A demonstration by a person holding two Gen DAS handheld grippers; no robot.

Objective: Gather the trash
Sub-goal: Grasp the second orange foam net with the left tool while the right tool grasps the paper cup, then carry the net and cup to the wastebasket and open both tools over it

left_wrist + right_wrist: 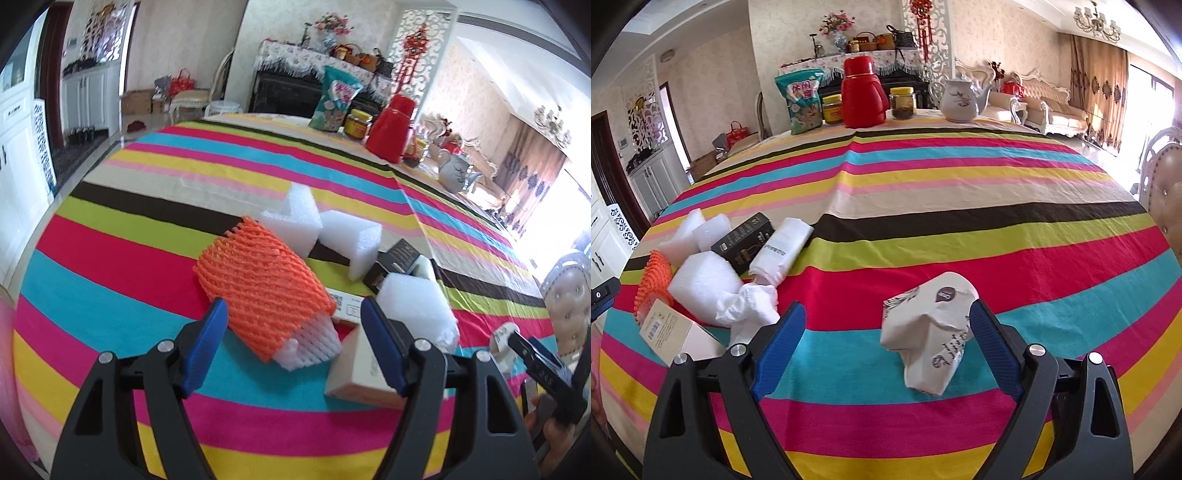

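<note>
Trash lies on the striped tablecloth [147, 206]. An orange foam net [258, 280] with a white net [314, 343] sticking out lies between the tips of my open left gripper [295, 314]. Around it are white foam blocks [295, 221], a black box [395, 262], a beige box [362, 373] and a foam wad [417, 299]. My right gripper [886, 317] is open around a crushed white paper cup [927, 332] that leans against its right finger. The pile also shows at left in the right wrist view [713, 273], with a white bag [783, 251].
At the table's far end stand a snack bag [803, 99], a red thermos [862, 92], two jars [903, 103] and a white teapot [960, 99]. A padded chair [1167, 177] stands at the right edge. The right gripper shows in the left wrist view [535, 362].
</note>
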